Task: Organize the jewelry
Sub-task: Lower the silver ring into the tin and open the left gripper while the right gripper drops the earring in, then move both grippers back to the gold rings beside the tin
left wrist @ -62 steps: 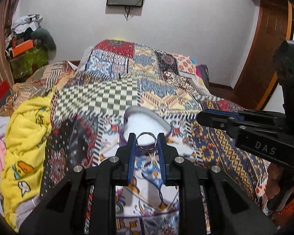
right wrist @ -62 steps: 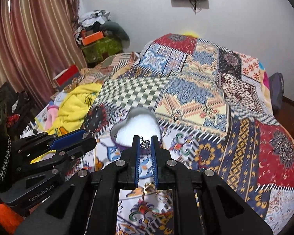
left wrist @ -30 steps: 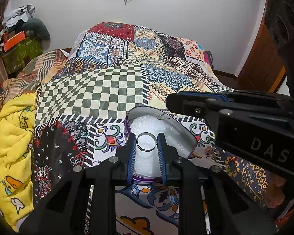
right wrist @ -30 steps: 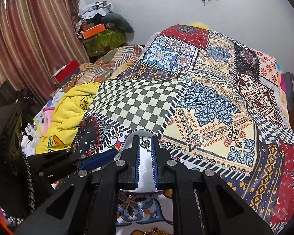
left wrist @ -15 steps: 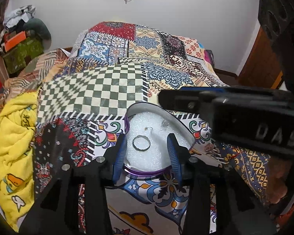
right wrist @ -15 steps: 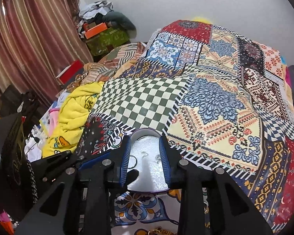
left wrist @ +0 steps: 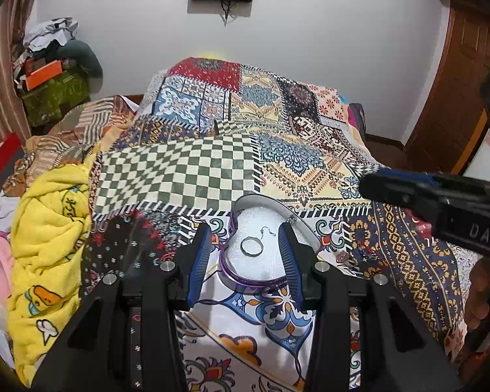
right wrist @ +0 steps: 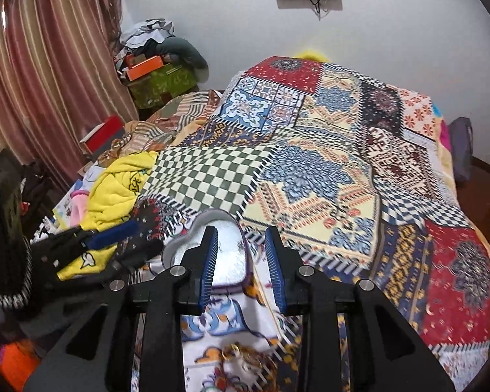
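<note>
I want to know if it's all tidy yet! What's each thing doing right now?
left gripper: open, empty
right gripper: open, empty
heart-shaped box: lid off, on the bedspread
ring: lying flat in the box
earring: loose in the box beside the ring

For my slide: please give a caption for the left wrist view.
Open left gripper above heart-shaped box holding a ring.

A shiny silver metal ring (left wrist: 251,246) lies on glittery white foam in the heart-shaped glossy purple-rimmed tin (left wrist: 245,277) on the matt patchwork cloth bedspread (left wrist: 179,176).
</note>
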